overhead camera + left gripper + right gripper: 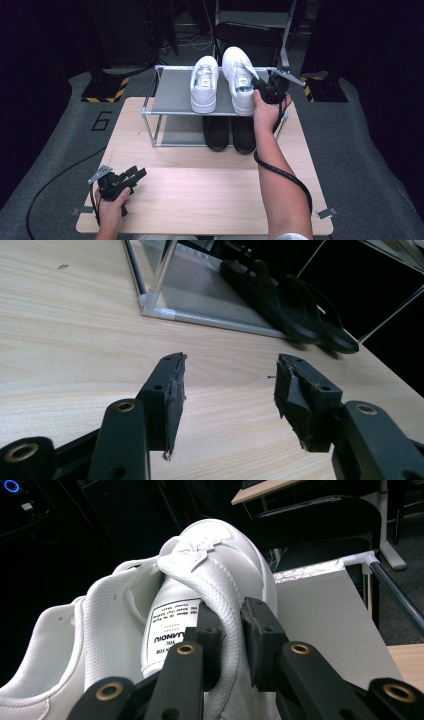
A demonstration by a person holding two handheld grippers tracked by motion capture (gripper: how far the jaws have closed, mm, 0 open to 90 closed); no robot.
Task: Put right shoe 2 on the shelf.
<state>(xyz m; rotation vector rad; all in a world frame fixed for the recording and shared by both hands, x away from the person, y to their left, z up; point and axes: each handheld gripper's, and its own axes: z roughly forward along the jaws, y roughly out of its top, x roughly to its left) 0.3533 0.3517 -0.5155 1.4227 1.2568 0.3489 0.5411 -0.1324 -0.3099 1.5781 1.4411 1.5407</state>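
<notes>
The high view is lit from above: the pale wooden surface (200, 195) and the white sneakers (222, 85) read bright, nearly washed out, while the room around them sinks into deep black with a bluish cast. The picture is soft and slightly blocky. Soft shadows lie under the rack's top shelf (172, 92). In the left gripper view the surface gleams evenly and the near jaws are a little blurred. In the right gripper view the sneaker's upper glares; the background is dim.
</notes>
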